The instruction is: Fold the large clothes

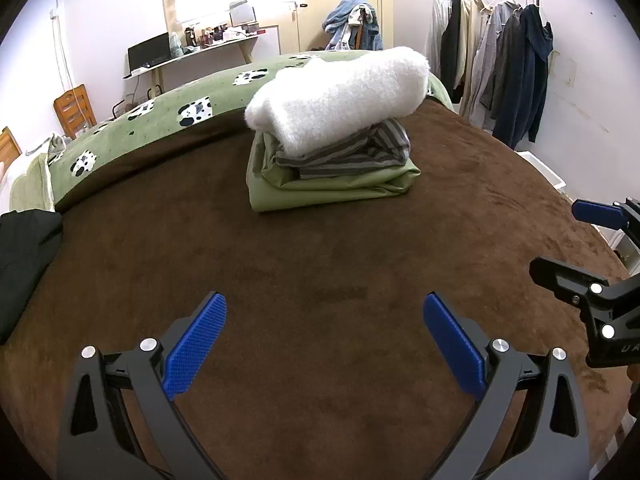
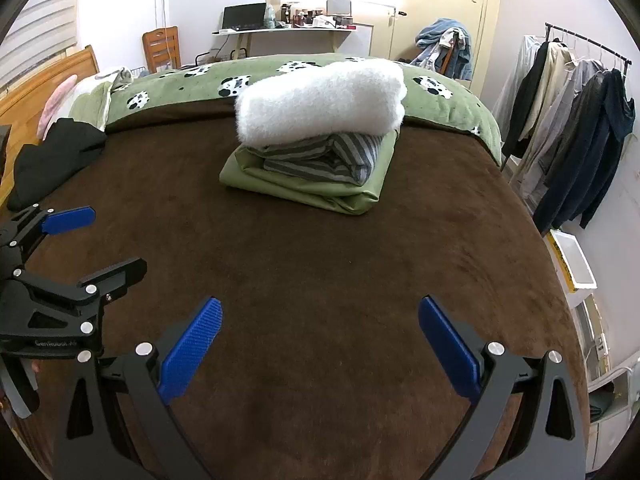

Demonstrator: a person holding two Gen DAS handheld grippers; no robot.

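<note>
A stack of folded clothes sits mid-bed on the brown blanket (image 1: 320,264): a fluffy white garment (image 1: 340,96) on top, a grey striped one (image 1: 344,154) under it, a green one (image 1: 332,190) at the bottom. The stack also shows in the right wrist view, white (image 2: 320,100), striped (image 2: 320,160), green (image 2: 304,190). A black garment (image 1: 24,256) lies unfolded at the bed's left edge, also in the right wrist view (image 2: 56,156). My left gripper (image 1: 325,344) is open and empty above the blanket. My right gripper (image 2: 319,344) is open and empty beside it.
A green cow-print duvet (image 2: 280,74) covers the far side of the bed. A clothes rack (image 2: 576,120) with hanging jackets stands at the right. A desk (image 2: 288,30), a wooden chair (image 2: 162,48) and a white bin (image 2: 572,264) line the walls.
</note>
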